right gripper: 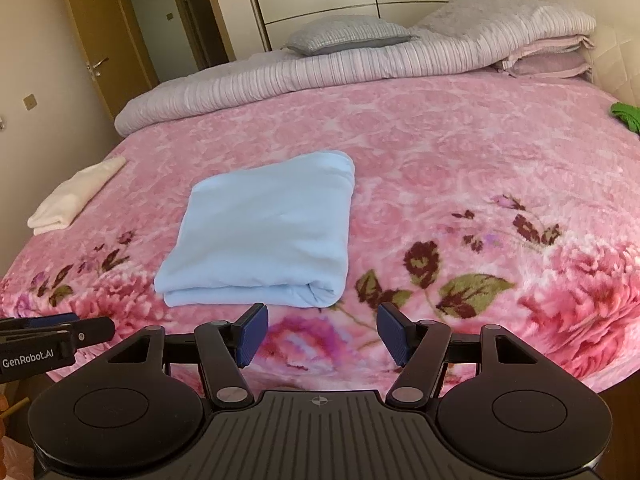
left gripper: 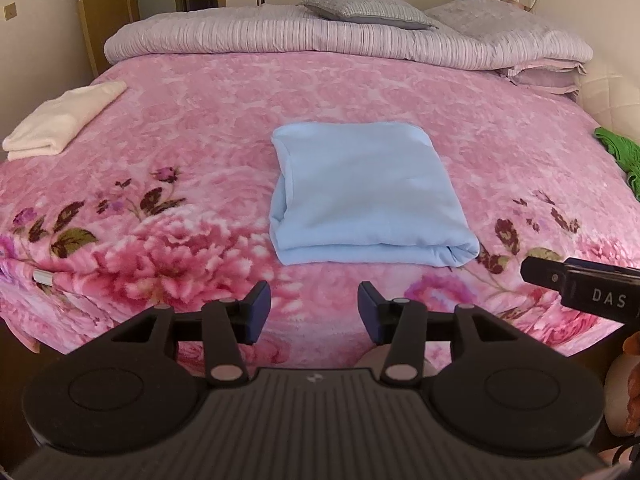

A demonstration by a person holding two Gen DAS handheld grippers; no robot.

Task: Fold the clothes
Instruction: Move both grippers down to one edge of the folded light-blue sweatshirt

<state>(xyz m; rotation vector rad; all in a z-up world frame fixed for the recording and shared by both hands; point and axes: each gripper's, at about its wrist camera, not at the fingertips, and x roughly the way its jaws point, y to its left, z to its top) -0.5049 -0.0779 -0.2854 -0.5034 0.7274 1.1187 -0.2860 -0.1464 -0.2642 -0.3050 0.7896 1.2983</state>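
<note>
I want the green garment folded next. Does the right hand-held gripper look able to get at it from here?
Probably yes. The green garment lies at the bed's far right edge with only bare pink blanket between. The right hand-held gripper is open and empty, though it would need a long reach.

Your left gripper (left gripper: 312, 312) was matte black: two round discs flanked a ribbed centre plate stamped with a small emblem. Flat link arms ran forward from it on silver rivets, ending in dark blue ribbed pads (left gripper: 259, 311). Your right gripper (right gripper: 319, 334) had the same build, with a small cross-in-circle mark on its plate. Seen from the side, the right one carried white letters "DAS", the left one "GenRobot.AI".
</note>
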